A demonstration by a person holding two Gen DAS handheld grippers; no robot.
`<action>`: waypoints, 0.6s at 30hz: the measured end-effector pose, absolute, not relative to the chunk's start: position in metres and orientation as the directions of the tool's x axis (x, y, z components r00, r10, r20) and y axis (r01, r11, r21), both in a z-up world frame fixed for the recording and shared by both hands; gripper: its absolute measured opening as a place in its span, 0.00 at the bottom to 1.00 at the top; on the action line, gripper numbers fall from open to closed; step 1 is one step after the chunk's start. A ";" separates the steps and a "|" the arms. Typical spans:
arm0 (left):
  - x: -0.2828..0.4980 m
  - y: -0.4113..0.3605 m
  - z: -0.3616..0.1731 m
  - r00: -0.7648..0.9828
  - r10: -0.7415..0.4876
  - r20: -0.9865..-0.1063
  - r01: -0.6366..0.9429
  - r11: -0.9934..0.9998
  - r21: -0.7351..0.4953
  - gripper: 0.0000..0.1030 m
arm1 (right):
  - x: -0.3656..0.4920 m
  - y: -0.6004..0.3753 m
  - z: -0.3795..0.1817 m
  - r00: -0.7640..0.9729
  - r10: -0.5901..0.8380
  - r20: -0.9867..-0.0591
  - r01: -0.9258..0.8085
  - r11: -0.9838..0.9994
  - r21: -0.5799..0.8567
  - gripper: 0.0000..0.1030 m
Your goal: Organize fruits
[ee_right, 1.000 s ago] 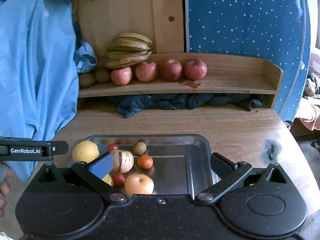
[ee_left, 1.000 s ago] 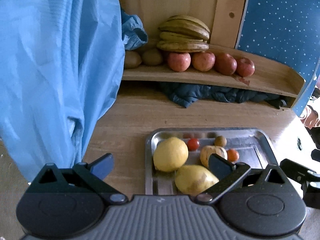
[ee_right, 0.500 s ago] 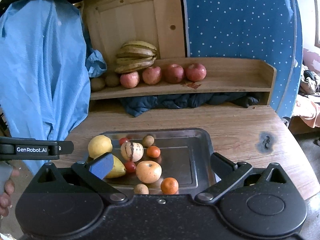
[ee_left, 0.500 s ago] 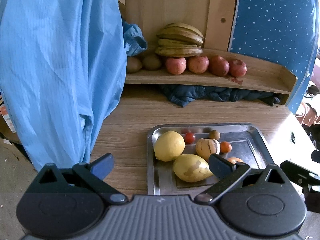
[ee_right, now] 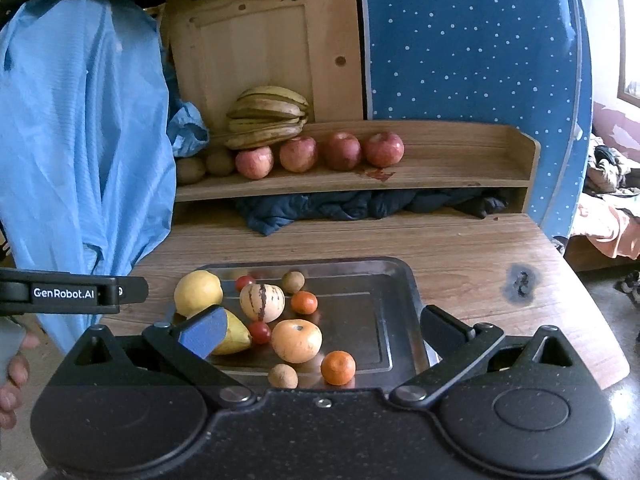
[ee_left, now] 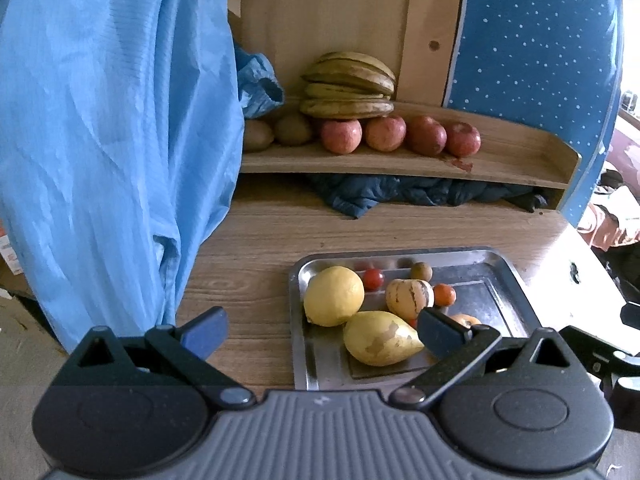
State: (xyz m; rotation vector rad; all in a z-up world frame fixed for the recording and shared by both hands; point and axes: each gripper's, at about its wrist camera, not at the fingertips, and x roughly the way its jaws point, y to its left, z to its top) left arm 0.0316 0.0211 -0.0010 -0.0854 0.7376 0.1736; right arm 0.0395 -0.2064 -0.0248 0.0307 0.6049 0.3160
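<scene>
A steel tray (ee_right: 396,280) (ee_left: 500,258) on the wooden table holds mixed fruit: a yellow lemon (ee_left: 334,295) (ee_right: 198,293), a yellow pear (ee_left: 378,338), a striped melon (ee_right: 262,302), a pale orange fruit (ee_right: 297,340), small oranges (ee_right: 338,367), cherry tomatoes (ee_right: 260,332) and small brown fruits (ee_right: 283,376). A wooden shelf (ee_right: 460,172) behind carries bananas (ee_right: 268,122), red apples (ee_right: 342,151) and kiwis (ee_right: 220,162). My left gripper (ee_left: 320,332) is open and empty at the tray's near left edge. My right gripper (ee_right: 320,330) is open and empty, above the tray's near edge.
A light blue garment (ee_left: 100,140) hangs at the left, over the table edge. A dark blue cloth (ee_right: 360,204) lies under the shelf. A blue dotted panel (ee_right: 472,48) stands behind on the right. The table has a dark burn mark (ee_right: 520,284).
Both grippers have pulled back and up from the tray, so more of the tray and table shows. Both stay open and empty. The fruit has not moved.
</scene>
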 end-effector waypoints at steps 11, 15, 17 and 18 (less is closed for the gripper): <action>0.033 0.037 0.003 0.748 0.080 -0.659 -0.110 0.994 -0.004 1.00 | 0.027 -0.187 -0.021 0.806 0.234 -0.543 -0.196 0.972 0.128 0.99; 0.028 0.042 0.003 0.763 0.068 -0.643 -0.092 0.996 -0.004 1.00 | 0.023 -0.178 -0.021 0.817 0.203 -0.539 -0.162 0.979 0.124 0.99; 0.028 0.045 0.001 0.758 0.047 -0.651 -0.072 0.997 -0.012 1.00 | 0.021 -0.174 -0.021 0.819 0.188 -0.541 -0.146 0.982 0.120 0.99; 0.027 0.045 0.001 0.759 0.032 -0.651 -0.055 0.998 -0.014 1.00 | 0.020 -0.172 -0.020 0.822 0.181 -0.540 -0.139 0.983 0.119 0.99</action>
